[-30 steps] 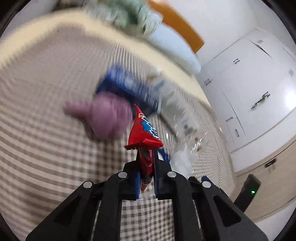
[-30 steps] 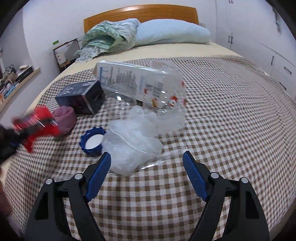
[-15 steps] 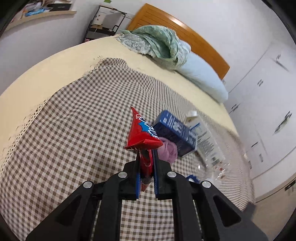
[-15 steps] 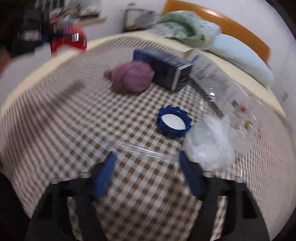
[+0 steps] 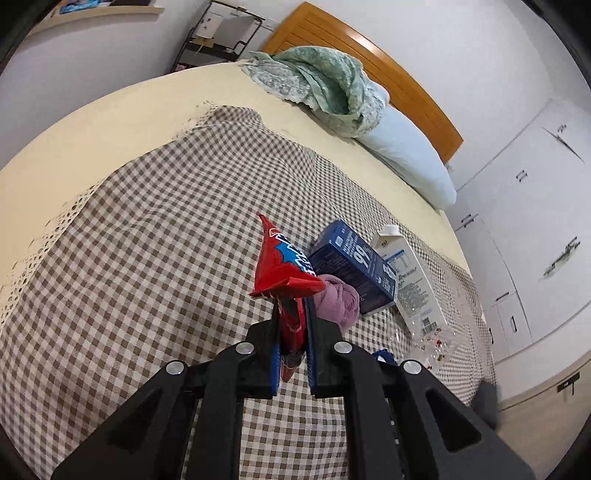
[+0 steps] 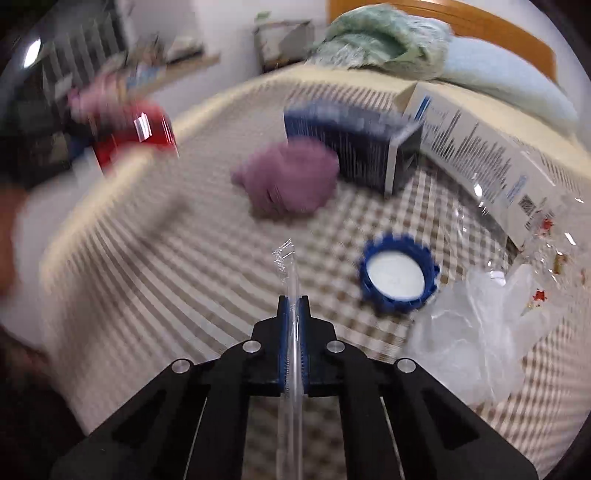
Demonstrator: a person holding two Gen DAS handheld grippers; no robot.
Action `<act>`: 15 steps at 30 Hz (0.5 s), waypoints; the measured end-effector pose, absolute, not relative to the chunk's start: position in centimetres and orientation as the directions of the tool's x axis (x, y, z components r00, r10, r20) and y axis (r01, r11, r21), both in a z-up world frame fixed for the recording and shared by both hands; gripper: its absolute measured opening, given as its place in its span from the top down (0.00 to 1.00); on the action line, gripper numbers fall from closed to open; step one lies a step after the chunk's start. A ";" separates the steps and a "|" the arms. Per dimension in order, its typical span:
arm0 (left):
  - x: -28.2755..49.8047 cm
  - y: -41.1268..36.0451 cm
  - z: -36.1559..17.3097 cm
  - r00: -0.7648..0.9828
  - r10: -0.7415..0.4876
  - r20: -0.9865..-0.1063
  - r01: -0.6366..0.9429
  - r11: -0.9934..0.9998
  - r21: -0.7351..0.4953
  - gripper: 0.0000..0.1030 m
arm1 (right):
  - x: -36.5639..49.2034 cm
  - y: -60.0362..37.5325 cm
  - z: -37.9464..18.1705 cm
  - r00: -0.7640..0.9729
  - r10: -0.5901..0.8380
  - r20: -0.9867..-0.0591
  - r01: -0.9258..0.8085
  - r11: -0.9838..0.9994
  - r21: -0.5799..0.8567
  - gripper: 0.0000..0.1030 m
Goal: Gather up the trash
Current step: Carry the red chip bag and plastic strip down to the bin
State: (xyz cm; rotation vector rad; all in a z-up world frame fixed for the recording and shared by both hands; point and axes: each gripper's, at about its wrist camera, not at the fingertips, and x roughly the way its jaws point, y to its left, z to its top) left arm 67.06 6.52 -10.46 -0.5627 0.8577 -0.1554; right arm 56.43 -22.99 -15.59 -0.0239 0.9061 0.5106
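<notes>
My left gripper (image 5: pixel 291 306) is shut on a red snack wrapper (image 5: pixel 280 266) and holds it above the checked bedspread (image 5: pixel 147 258). My right gripper (image 6: pixel 293 302) is shut on a clear plastic straw wrapper (image 6: pixel 288 266), which sticks up between the pads. The red wrapper shows blurred at the left of the right wrist view (image 6: pixel 136 136). On the bed lie a purple crumpled cloth (image 6: pixel 291 177), a dark blue box (image 6: pixel 354 144), a white carton (image 6: pixel 480 155), a blue cap (image 6: pixel 397 275) and crumpled clear plastic (image 6: pixel 480 314).
A green blanket (image 5: pixel 325 77) and a pale blue pillow (image 5: pixel 406 155) lie by the wooden headboard (image 5: pixel 369 48). White cupboards (image 5: pixel 528 221) stand beyond the bed on the right. A shelf rack (image 5: pixel 214 33) stands past the bed's far left corner.
My right gripper closed on the clear straw wrapper and lifted it off the bedspread. My left gripper swung left with the red wrapper and has held still since.
</notes>
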 end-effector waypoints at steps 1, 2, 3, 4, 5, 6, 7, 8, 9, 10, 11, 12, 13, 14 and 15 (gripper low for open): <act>67.1 6.3 -10.5 0.653 -0.348 -0.673 -0.087 0.848 -0.523 0.92 | 56.4 -23.2 -14.8 0.516 0.432 -0.740 -0.392 0.887 0.245 0.94; 67.0 6.1 -10.5 0.652 -0.345 -0.675 -0.089 0.849 -0.520 0.92 | 56.5 -23.1 -14.3 0.519 0.430 -0.739 -0.359 0.894 0.268 0.94; 67.1 6.0 -10.6 0.650 -0.341 -0.680 -0.090 0.853 -0.514 0.92 | 56.5 -22.5 -14.4 0.514 0.419 -0.748 -0.366 0.896 0.250 0.83; 67.1 5.8 -10.7 0.647 -0.339 -0.683 -0.088 0.857 -0.508 0.92 | 56.5 -22.0 -14.7 0.507 0.405 -0.761 -0.383 0.897 0.222 0.54; 67.1 5.7 -10.7 0.645 -0.336 -0.687 -0.086 0.861 -0.502 0.92 | 56.5 -21.6 -15.4 0.502 0.371 -0.781 -0.388 0.904 0.180 0.39; 67.0 5.5 -10.6 0.643 -0.332 -0.690 -0.085 0.864 -0.496 0.92 | 56.4 -21.7 -15.9 0.512 0.336 -0.791 -0.371 0.917 0.149 0.33; 67.0 5.2 -10.6 0.641 -0.331 -0.692 -0.082 0.868 -0.490 0.92 | 56.2 -22.2 -16.2 0.511 0.333 -0.793 -0.358 0.921 0.156 0.33; 67.0 5.1 -10.6 0.641 -0.332 -0.692 -0.078 0.869 -0.489 0.92 | 55.9 -23.0 -16.0 0.505 0.343 -0.792 -0.353 0.919 0.174 0.33; 66.9 5.0 -10.5 0.643 -0.332 -0.691 -0.073 0.871 -0.486 0.92 | 55.4 -23.7 -15.7 0.512 0.347 -0.786 -0.346 0.921 0.181 0.33; 66.9 4.8 -10.4 0.644 -0.329 -0.691 -0.067 0.875 -0.479 0.92 | 54.7 -24.5 -15.1 0.528 0.346 -0.775 -0.334 0.924 0.185 0.33; 66.9 4.7 -10.3 0.643 -0.325 -0.693 -0.065 0.879 -0.473 0.92 | 53.5 -25.4 -14.6 0.543 0.339 -0.768 -0.321 0.929 0.183 0.33; 66.8 4.5 -10.3 0.642 -0.319 -0.698 -0.066 0.883 -0.464 0.92 | 52.1 -26.1 -14.5 0.546 0.335 -0.768 -0.318 0.931 0.180 0.33; 66.7 4.5 -10.4 0.640 -0.317 -0.700 -0.066 0.885 -0.461 0.92 | 51.1 -26.6 -14.7 0.541 0.336 -0.771 -0.316 0.931 0.184 0.33; 66.6 4.3 -10.4 0.637 -0.312 -0.705 -0.067 0.889 -0.454 0.92 | 49.2 -27.1 -15.3 0.526 0.332 -0.783 -0.310 0.932 0.187 0.33; 66.3 4.1 -10.2 0.641 -0.303 -0.706 -0.067 0.894 -0.444 0.92 | 48.2 -27.1 -15.9 0.514 0.326 -0.793 -0.308 0.933 0.184 0.33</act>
